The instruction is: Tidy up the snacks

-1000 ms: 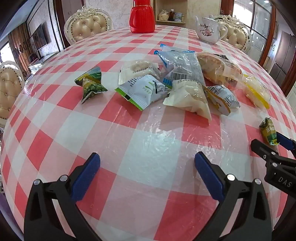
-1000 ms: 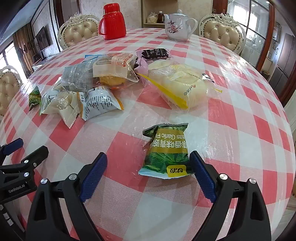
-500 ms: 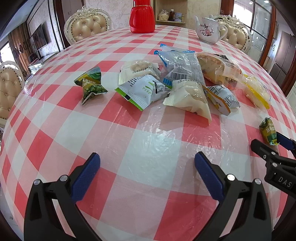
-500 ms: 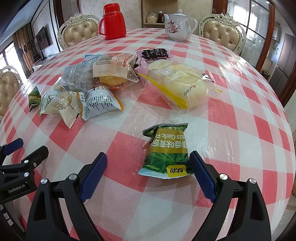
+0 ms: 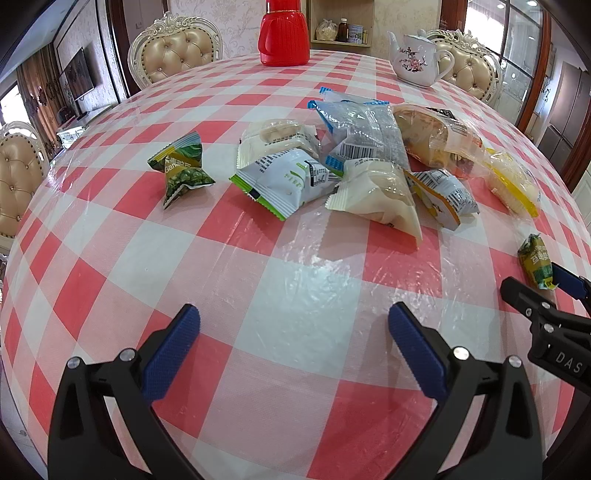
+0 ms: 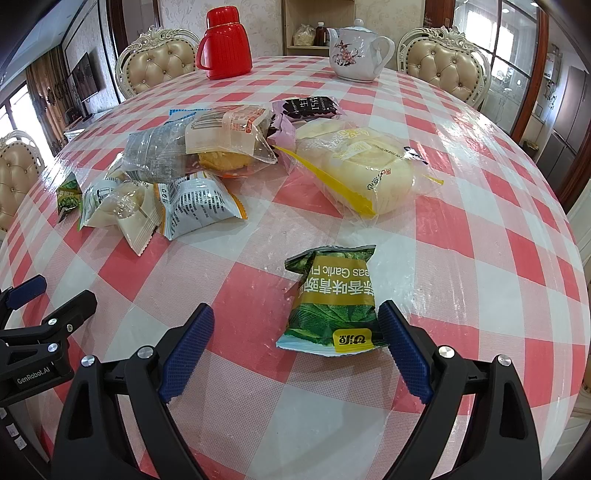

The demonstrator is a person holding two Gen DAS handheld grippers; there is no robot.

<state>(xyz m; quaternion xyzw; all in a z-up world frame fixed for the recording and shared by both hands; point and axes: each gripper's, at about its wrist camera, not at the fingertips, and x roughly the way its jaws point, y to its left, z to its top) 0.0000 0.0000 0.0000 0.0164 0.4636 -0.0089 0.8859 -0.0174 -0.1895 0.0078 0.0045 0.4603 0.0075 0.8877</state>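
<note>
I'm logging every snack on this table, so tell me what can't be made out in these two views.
- Purple-wrapped snack: right wrist view, mostly under the clear bread bag.
- Red plastic thermos: left wrist view, top cut off by the frame edge.
- Shelf jars: too small to identify.
- Green pea packet: left wrist view, partly behind the right hand-held gripper.
</note>
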